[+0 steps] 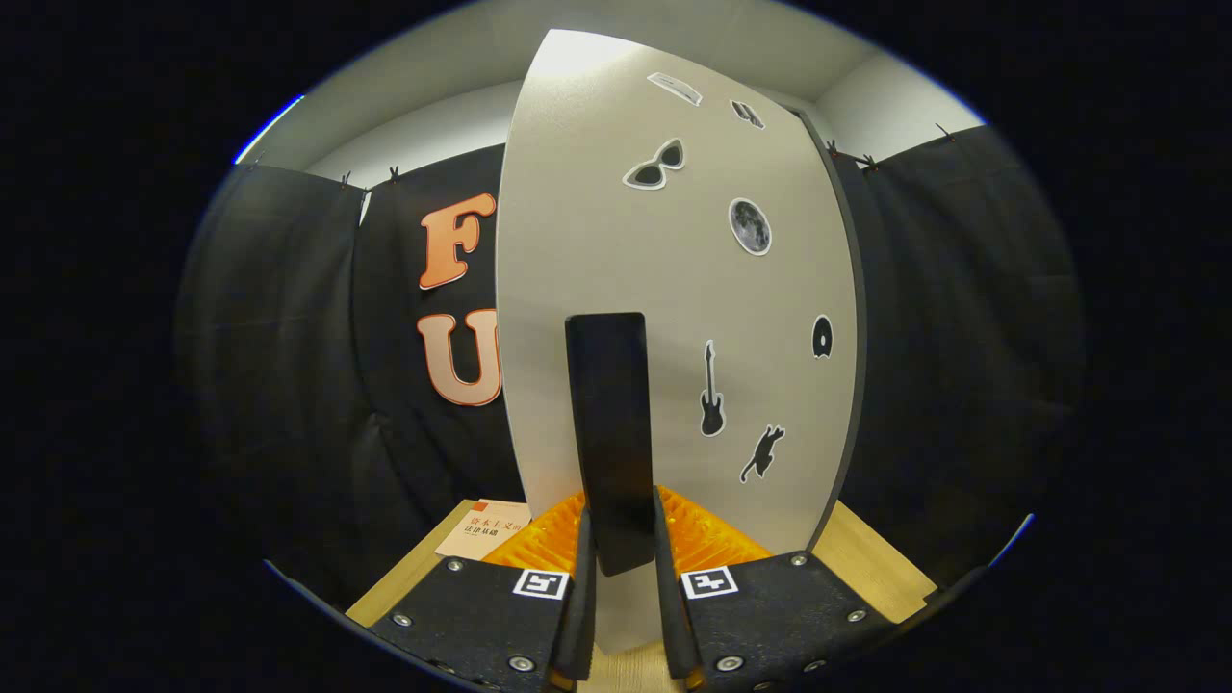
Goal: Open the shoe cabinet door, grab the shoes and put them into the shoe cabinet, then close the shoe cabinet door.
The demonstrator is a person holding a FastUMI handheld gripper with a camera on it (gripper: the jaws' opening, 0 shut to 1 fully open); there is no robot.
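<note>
Shoe cabinet door (674, 318), dark handle (609, 433) pinched between nearly closed tongs (623, 577), cabinet interior hidden.

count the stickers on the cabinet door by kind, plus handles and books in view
Stickers on the cabinet door:
sunglasses: 1
moon: 1
guitar: 1
cat: 1
other small stickers, too small to identify: 3
Stickers total: 7
Handle, with the gripper shut on it: 1
Book: 1
Total: 9
</note>
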